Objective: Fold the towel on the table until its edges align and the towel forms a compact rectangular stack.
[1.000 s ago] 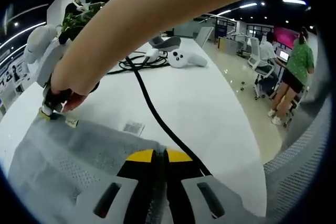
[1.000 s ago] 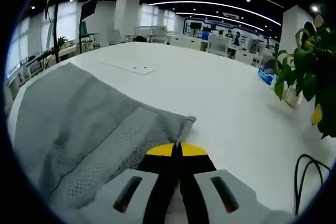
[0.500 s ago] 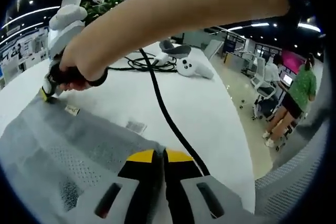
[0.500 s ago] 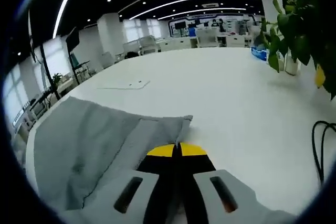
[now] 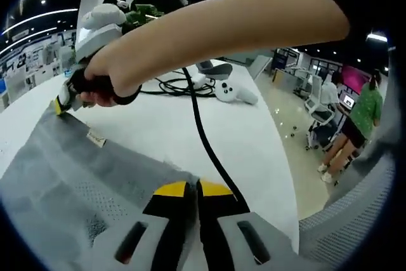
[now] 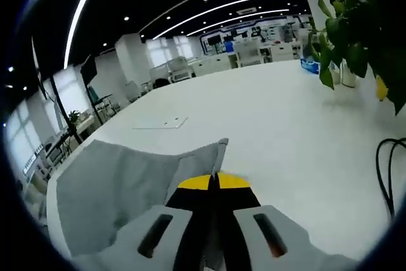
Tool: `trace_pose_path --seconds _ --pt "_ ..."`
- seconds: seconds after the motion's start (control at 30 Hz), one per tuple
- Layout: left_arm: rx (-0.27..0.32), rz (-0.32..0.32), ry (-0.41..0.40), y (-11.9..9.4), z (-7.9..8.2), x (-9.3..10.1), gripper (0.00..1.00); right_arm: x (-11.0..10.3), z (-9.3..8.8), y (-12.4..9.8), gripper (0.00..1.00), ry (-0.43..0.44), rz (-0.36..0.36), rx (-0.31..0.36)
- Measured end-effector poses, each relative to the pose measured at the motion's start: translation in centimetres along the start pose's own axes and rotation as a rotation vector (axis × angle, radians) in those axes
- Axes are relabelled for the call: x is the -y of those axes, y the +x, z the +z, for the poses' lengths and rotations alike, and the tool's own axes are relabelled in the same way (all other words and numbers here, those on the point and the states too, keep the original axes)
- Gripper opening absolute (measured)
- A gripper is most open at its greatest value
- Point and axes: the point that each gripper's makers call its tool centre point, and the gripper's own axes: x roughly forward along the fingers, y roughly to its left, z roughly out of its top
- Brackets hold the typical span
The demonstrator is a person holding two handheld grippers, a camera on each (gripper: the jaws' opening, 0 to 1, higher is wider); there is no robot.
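Note:
A grey towel [image 5: 70, 176] lies across the white table [image 5: 158, 125] in the left gripper view, a small label at its far edge. My left gripper [image 5: 193, 185] is shut on the towel's near corner. Beyond it a hand holds my right gripper [image 5: 60, 105], which pinches the far corner and holds it off the table. In the right gripper view the towel [image 6: 120, 188] hangs up from the table [image 6: 285, 112], its corner standing above my right gripper [image 6: 214, 179], which is shut on it.
A black cable [image 5: 202, 134] runs from a coil past my left gripper, beside a white controller [image 5: 231, 91]. A bare forearm [image 5: 241, 23] crosses the view. A potted plant [image 6: 361, 30] and cable [image 6: 388, 169] sit right. A person in green [image 5: 361, 112] stands by chairs.
Both grippers have risen with the towel's edge. The far corner has come off the table, and the towel now slopes up where it lay flat.

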Motion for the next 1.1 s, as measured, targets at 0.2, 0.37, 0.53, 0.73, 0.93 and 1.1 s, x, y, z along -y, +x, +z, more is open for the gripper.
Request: trace_pose_path --seconds 0.2,0.37,0.53,0.73,0.93,1.1 --pt "-0.003 0.01 0.019 -0.9 0.4 0.4 0.05 -0.6 0.2 -1.0 0.0 0.042 0.029 0.01" --pt "0.008 0.016 0.045 -1.8 0.7 0.3 0.05 -1.3 1.1 -1.8 0.0 0.07 0.061 0.036" --pt "0.026 0.032 0.072 -3.0 1.4 0.1 0.05 -2.4 1.6 -2.2 0.0 0.071 0.081 0.04" --pt "0.047 0.051 0.083 -4.2 2.0 -0.1 0.05 -3.3 1.9 -2.4 0.0 0.071 0.093 0.043" --pt "0.055 0.047 0.103 -5.1 2.3 0.0 0.05 -3.6 2.0 -2.7 0.0 0.09 0.086 0.039" --pt "0.067 0.051 0.096 -6.2 2.6 -0.1 0.05 -4.5 2.9 -2.9 0.0 0.103 0.096 0.051"
